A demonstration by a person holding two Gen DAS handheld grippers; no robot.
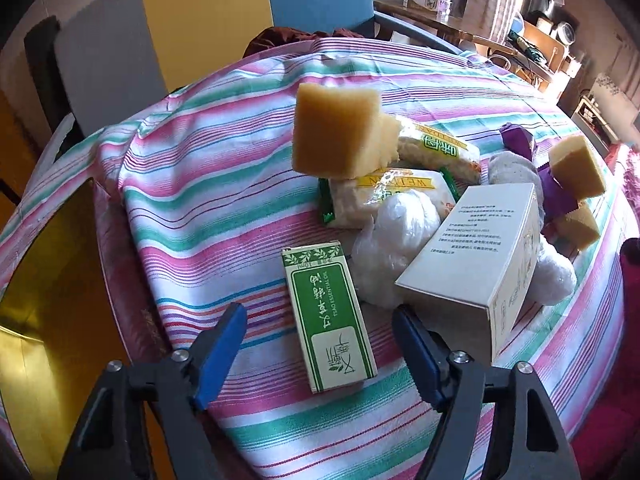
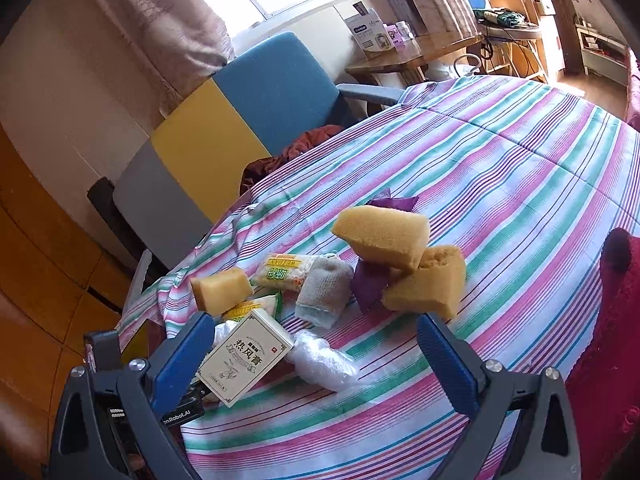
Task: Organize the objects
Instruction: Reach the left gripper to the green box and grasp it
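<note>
Green box (image 1: 330,320) lies between the open left gripper (image 1: 320,320) jaws, untouched.

The striped cloth (image 1: 192,184) is soft woven fabric, a bit wrinkled. The sponges (image 1: 336,132) look rough and full of tiny holes. The green box (image 1: 330,320) and the white box (image 1: 476,260) are smooth card. The snack packs (image 1: 436,148) are shiny plastic. The clear bags (image 1: 384,248) are thin, crinkly plastic. The grey cloth (image 2: 324,292) looks fuzzy.
</note>
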